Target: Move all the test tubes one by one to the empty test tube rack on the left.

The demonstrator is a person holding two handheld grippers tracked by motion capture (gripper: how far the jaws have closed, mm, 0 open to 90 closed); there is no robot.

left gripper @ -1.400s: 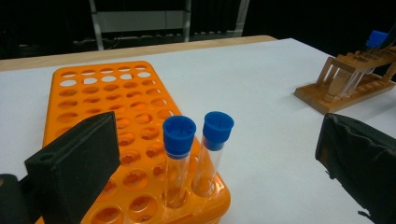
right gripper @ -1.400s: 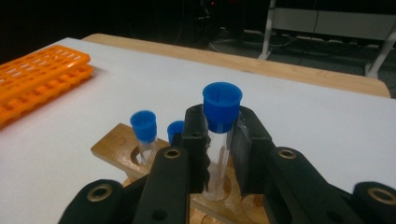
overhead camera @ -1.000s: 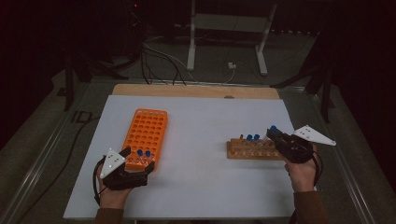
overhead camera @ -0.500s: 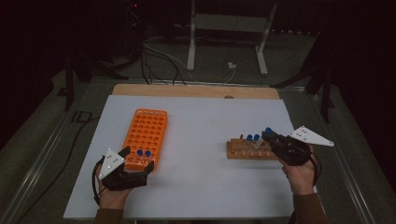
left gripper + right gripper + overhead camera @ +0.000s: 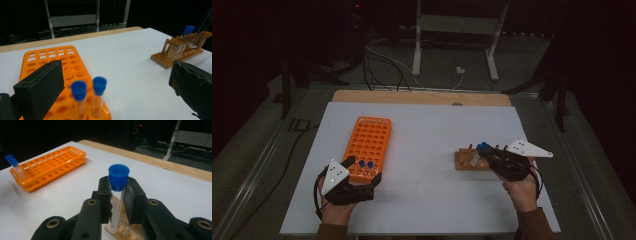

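room: dim, dark beyond table | table (image 5: 437,120): white top, pale wood strip (image 5: 422,97) along far edge | floor (image 5: 522,85): grey, far past fingertips | white metal stand (image 5: 457,30): two legs, behind table | cables (image 5: 382,60): loose on floor, white plug (image 5: 459,70) near stand

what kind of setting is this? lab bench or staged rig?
Probably a staged recording rig in a dark workshop or lab, not a wet lab. A white board tops the table, holding only an orange tube rack and a wooden rack; loose cables and a stand's legs crowd the floor behind.
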